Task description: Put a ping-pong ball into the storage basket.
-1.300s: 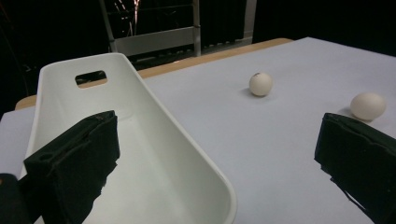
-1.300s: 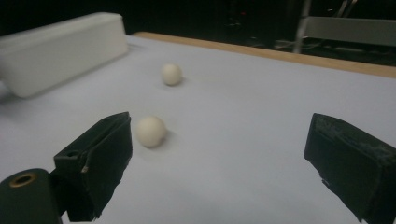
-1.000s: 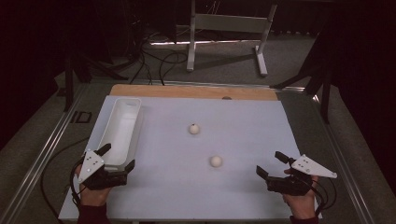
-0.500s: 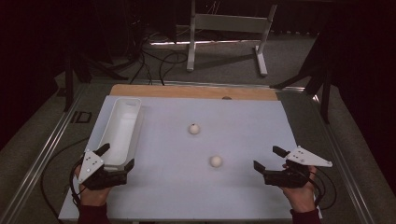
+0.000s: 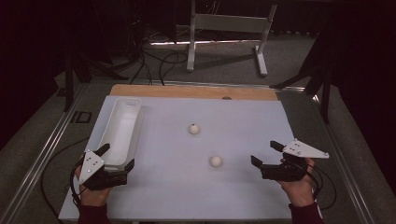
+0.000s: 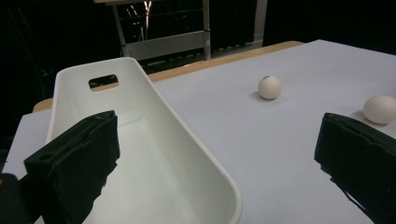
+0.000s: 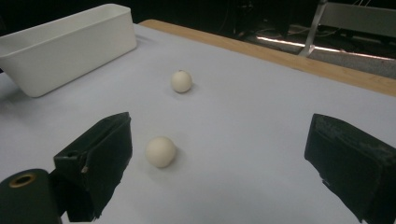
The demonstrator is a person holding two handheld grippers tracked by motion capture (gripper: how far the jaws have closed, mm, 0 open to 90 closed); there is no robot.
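Two grippers, both with jaws spread wide and nothing between them. Right gripper (image 5: 265, 153) low over the white table (image 5: 243, 126), held by the right hand (image 5: 295, 183), pointing left toward the near ball (image 5: 215, 161). In the right gripper view that near ball (image 7: 160, 151) sits just beside its left jaw, slightly ahead of the tip, not touching. Far ball (image 7: 181, 80) well ahead of the right gripper, left of centre between the jaws; white bin (image 7: 65, 44) further off, ahead-left. Left gripper (image 5: 117, 156) straddles the near end of the white bin (image 5: 119, 133): left jaw over the bin interior, right jaw outside over the table. Both balls lie ahead-right of the left gripper, well apart from it.
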